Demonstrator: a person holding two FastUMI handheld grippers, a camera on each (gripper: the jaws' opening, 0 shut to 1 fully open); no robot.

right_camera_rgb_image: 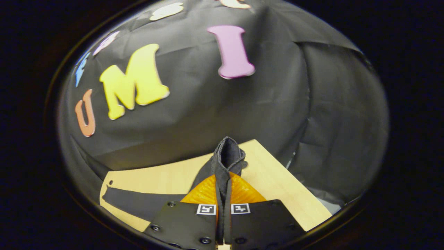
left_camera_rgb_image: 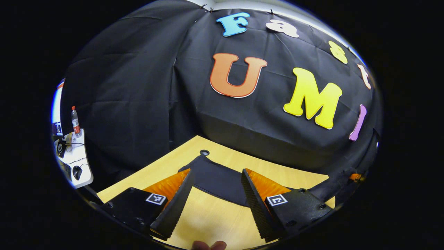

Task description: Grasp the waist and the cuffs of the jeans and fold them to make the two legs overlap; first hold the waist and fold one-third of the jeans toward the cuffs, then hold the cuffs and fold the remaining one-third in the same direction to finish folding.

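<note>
Jeans [right_camera_rgb_image: 227,156] lie dark across desk [right_camera_rgb_image: 277,173], w/ one end pinched up off it: right tool [right_camera_rgb_image: 223,194] is clenched on that bunched edge, prob. to carry it over for a fold. Left tool [left_camera_rgb_image: 216,194] hangs released above jeans' flat part, fingers apart, likely lining up its grab.

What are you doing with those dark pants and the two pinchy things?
A person is folding jeans on a wooden table with a gripper in each hand. The right gripper is shut on a bunched edge of the jeans and holds it up off the table, while the rest lies flat. The left gripper is open, holds nothing, and points at the flat part of the jeans. The folding has only just started.
</note>
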